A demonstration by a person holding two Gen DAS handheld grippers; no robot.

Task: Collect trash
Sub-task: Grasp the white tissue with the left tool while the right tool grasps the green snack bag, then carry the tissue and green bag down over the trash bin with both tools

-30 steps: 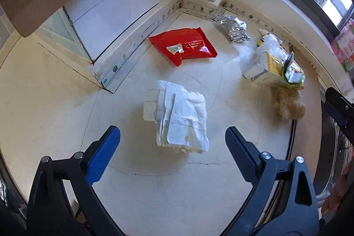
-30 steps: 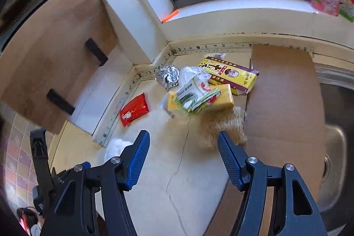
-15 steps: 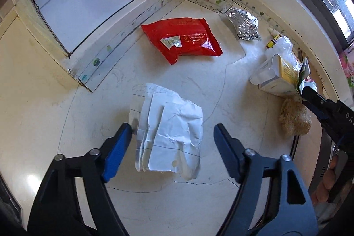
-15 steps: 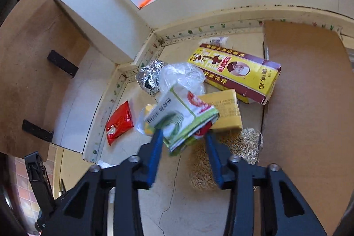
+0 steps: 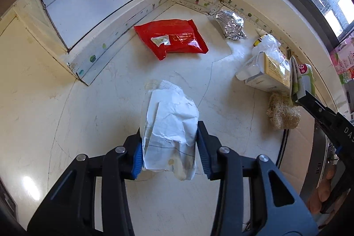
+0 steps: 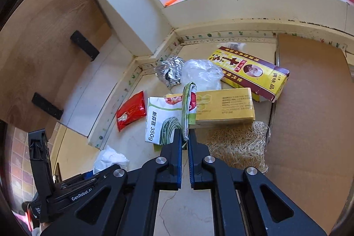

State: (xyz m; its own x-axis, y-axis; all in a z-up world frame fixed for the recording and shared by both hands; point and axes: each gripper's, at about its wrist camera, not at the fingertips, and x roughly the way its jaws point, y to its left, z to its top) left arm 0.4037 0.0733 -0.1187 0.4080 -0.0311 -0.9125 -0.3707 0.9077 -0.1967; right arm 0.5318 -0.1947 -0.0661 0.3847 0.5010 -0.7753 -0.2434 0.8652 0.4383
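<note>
On the cream counter (image 5: 99, 116) lies a crumpled white paper (image 5: 170, 121). My left gripper (image 5: 169, 143) has a pad against each side of it, and its jaws are closing, bunching the paper upward. Off to the right, my right gripper (image 6: 184, 136) is shut on the edge of a green-and-white food wrapper (image 6: 163, 118), which lies on a yellow box (image 6: 223, 107). In the left wrist view that wrapper (image 5: 302, 79) stands up in the right gripper (image 5: 296, 96).
A red snack packet (image 5: 174, 39) and a foil ball (image 5: 231, 23) lie near the back wall. A clear plastic bag (image 6: 202, 74), a yellow-and-maroon seasoning box (image 6: 250, 72), a straw-coloured fibre scrub (image 6: 239, 143) and a cardboard sheet (image 6: 309, 114) crowd the right. A steel sink (image 5: 314, 158) borders the counter.
Both grippers went from wide open to closed. The left came down around the white paper and squeezed it; the right moved forward and down and clamped the wrapper's edge.
</note>
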